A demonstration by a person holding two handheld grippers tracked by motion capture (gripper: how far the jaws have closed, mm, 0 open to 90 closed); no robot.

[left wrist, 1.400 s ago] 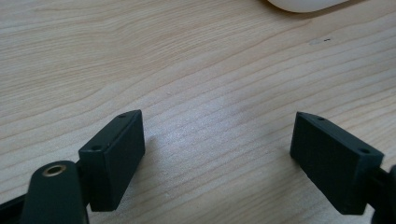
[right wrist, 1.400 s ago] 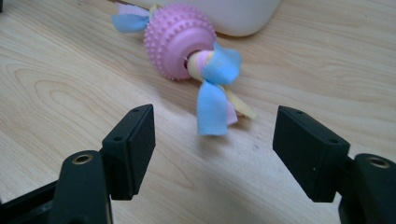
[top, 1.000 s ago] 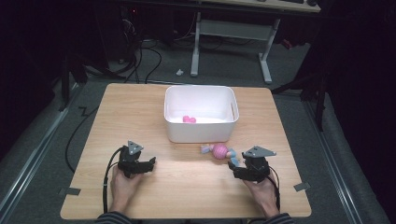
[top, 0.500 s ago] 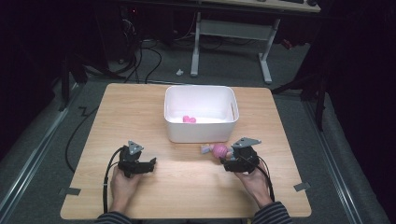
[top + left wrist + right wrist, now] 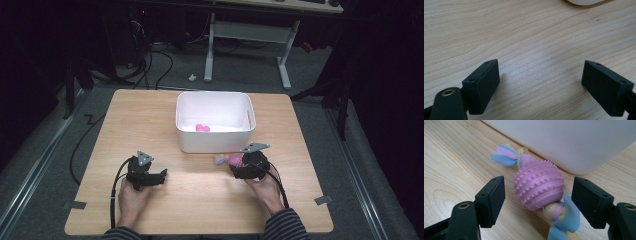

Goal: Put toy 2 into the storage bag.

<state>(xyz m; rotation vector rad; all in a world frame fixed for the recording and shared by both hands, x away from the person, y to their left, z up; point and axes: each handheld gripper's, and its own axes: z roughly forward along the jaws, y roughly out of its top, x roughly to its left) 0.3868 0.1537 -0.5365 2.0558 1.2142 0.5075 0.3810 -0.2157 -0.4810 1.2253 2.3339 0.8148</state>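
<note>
A pink studded ball toy [image 5: 539, 185] with blue, pink and yellow cloth tails lies on the wooden table [image 5: 150, 125], close against the front wall of a white tub [image 5: 215, 142]. My right gripper [image 5: 537, 201] is open, its jaws on either side of the ball without touching it; in the high view that gripper [image 5: 239, 167] sits just behind the toy [image 5: 231, 159]. My left gripper [image 5: 159, 176] rests on the table at the front left, and in the left gripper view it [image 5: 540, 86] stands open over bare wood. A small pink thing [image 5: 202, 128] lies inside the tub.
The white tub's rounded corner [image 5: 584, 2] peeks in at the top of the left gripper view. Cables trail from both grippers toward the table's front edge. A desk frame [image 5: 245, 45] and floor cables stand beyond the table.
My right gripper has slid left and forward along the table, bringing its open jaws around the pink ball toy. The left gripper has stayed still.
</note>
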